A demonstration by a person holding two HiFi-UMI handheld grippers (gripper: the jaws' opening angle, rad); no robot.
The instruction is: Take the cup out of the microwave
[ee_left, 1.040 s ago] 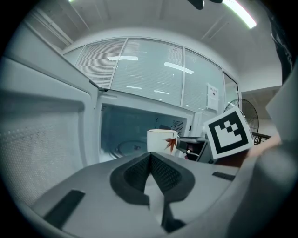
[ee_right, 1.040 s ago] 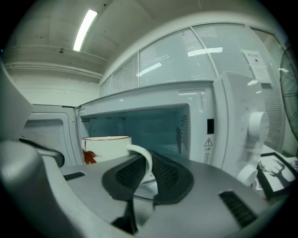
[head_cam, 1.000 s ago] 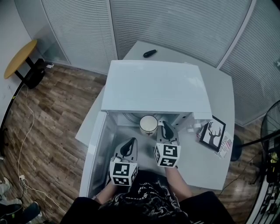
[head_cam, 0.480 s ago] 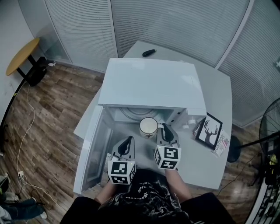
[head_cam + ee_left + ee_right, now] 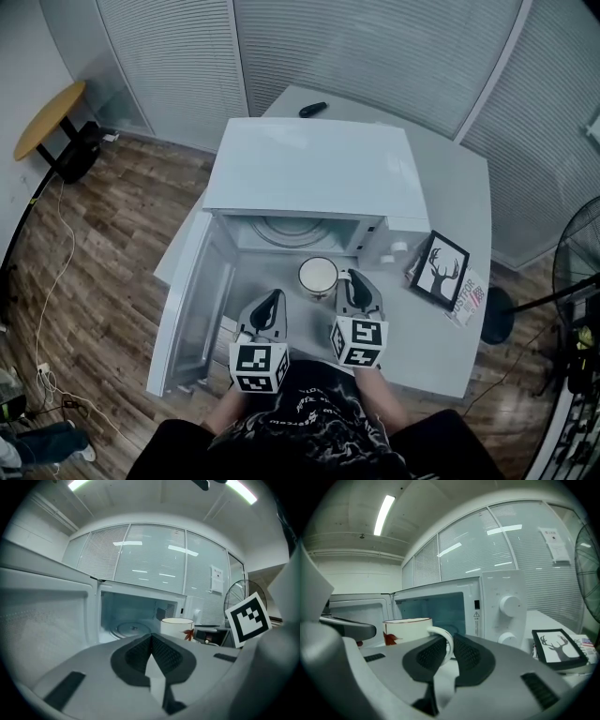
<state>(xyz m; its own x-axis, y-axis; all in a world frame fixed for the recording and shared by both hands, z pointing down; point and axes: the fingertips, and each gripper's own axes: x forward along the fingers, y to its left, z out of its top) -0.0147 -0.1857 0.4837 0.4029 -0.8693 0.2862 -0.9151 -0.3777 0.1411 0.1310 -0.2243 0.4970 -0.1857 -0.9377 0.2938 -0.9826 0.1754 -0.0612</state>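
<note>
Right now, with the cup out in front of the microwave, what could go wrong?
1. The right tool holds the cup only by its handle, so the cup may pivot or slip.
2. The open door stands close beside the shut, empty left tool; a sideways move could knock it.
3. The frame sits right of the cup; a swing that way could hit it.

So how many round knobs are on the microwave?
2. The upper knob is on the microwave's white panel beside its opening. The lower knob sits right below it. None seem hidden.
</note>
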